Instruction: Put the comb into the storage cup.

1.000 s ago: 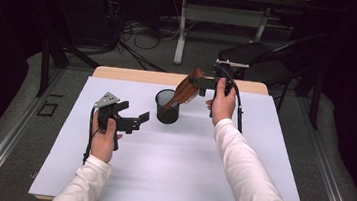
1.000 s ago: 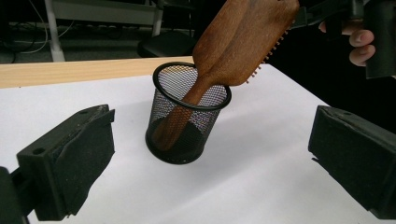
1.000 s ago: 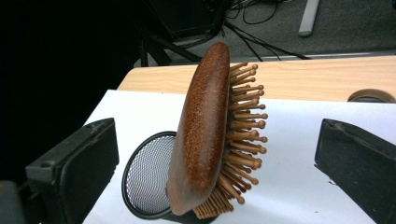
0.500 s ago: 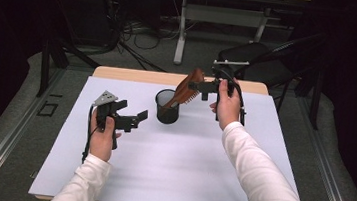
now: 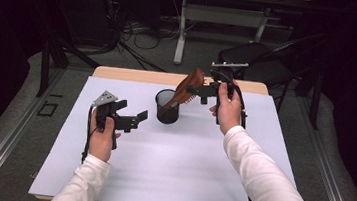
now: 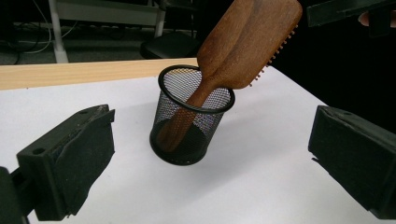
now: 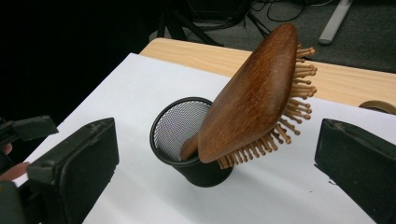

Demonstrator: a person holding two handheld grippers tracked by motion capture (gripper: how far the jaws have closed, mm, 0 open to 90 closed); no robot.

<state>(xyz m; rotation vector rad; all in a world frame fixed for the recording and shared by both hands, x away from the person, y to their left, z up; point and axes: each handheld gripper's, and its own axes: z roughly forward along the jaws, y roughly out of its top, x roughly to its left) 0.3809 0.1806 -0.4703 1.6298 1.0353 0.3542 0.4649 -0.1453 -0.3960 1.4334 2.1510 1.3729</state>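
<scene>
Hairbrush point(image 5: 188, 87) propped handle-down in mesh cup point(image 5: 168, 106), released; both grippers point(image 5: 128, 121) point(image 5: 199, 89) wide, empty. Next: draw right gripper clear.

A mesh pen cup point(image 5: 168, 106) is standing on the table point(image 5: 168, 180), nearer its far edge than its near edge. A paddle hairbrush point(image 5: 185, 91) is sitting handle-down in the cup, leaning toward the far right corner. The left gripper point(image 5: 131, 120) is hovering left of the cup, the right gripper point(image 5: 198, 89) right of it, by the brush head.
</scene>
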